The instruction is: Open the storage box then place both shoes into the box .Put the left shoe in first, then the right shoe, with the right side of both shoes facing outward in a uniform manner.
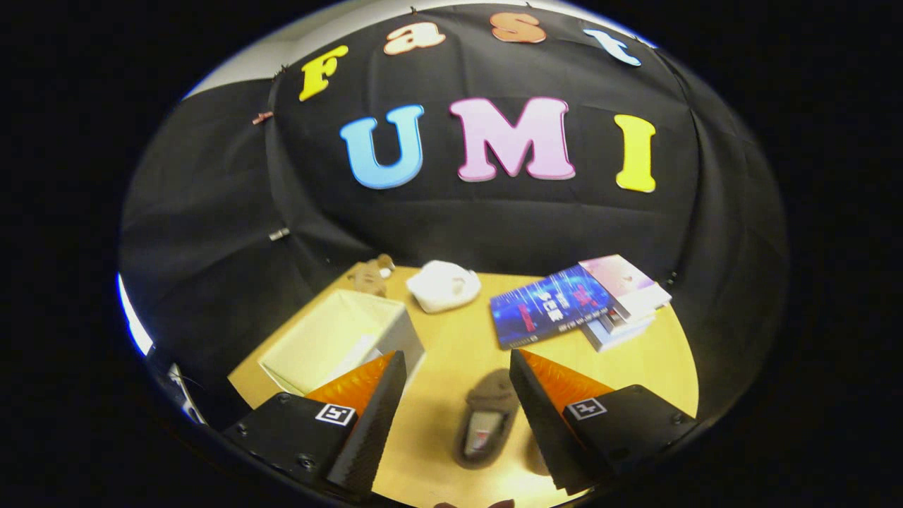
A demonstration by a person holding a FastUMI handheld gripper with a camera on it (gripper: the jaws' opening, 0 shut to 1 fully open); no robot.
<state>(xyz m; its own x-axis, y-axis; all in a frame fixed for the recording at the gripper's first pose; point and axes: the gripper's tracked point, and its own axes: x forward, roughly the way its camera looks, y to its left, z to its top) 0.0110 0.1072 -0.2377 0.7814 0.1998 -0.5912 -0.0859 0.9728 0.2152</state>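
A brown shoe (487, 423) with a pale insole lies on the wooden table (451, 339), its toe pointing away from me. It rests below and between my fingers, close to the right finger. A brown patch by that finger may be a second shoe, mostly hidden. My gripper (457, 355) is open and holds nothing. The cream storage box (403, 330) stands open-topped just beyond the left finger; I cannot see anything inside it.
A white soft object (443, 285) lies at the back of the table, with a small brown plush toy (372, 274) to its left. A blue book (550, 305) and a stack of books (624, 296) lie beyond the right finger.
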